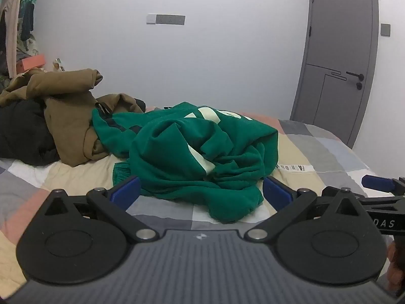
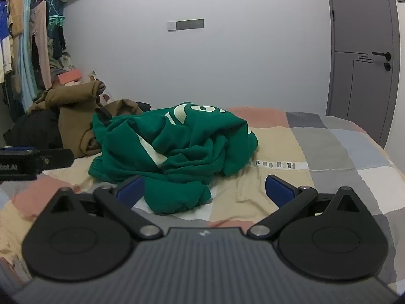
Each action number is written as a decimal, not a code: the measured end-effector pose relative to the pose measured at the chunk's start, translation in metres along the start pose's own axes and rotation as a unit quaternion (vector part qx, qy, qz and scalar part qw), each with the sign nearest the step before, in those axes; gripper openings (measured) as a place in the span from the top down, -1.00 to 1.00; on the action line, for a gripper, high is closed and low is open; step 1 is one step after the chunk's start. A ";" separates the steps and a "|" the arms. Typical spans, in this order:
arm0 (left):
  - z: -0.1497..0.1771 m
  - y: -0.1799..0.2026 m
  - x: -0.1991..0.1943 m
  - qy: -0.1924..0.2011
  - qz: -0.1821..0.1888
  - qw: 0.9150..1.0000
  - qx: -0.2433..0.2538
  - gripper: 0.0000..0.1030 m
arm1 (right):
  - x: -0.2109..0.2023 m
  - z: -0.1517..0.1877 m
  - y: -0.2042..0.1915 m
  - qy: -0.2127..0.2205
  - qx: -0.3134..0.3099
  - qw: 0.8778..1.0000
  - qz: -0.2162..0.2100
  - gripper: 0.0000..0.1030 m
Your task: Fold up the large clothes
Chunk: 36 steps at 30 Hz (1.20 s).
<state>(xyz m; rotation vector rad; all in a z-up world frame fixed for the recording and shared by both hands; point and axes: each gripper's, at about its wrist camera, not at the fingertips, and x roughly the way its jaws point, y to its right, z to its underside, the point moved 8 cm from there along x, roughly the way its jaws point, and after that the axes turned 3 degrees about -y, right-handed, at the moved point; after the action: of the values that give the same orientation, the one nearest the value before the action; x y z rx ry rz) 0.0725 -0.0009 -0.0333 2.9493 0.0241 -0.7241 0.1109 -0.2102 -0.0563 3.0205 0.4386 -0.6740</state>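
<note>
A crumpled green sweatshirt with pale lettering lies in a heap on the patchwork bed cover. In the left wrist view my left gripper is open just in front of the heap, its blue pads wide apart and the sweatshirt's near edge lying between them untouched. The right wrist view shows the same green sweatshirt slightly to the left. There my right gripper is open too, with a sleeve end beside its left pad. Each gripper appears at the edge of the other's view.
A pile of brown and black clothes lies on the bed to the left of the sweatshirt. Hanging garments fill a rack at the far left. A grey door stands at the right behind the bed cover.
</note>
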 end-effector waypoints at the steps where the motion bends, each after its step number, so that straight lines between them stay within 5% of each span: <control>1: 0.000 -0.001 0.000 0.000 -0.001 1.000 -0.004 -1.00 | 0.000 0.000 0.000 -0.002 0.002 1.000 -0.001 -1.00; 36: 0.005 0.000 0.013 -0.004 -0.004 1.000 -0.002 -1.00 | 0.013 0.009 0.005 -0.019 0.000 1.000 0.001 -1.00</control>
<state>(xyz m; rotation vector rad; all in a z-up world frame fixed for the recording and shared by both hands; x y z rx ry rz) 0.0818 -0.0018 -0.0437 2.9444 0.0367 -0.7364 0.1198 -0.2126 -0.0703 3.0011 0.4331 -0.7308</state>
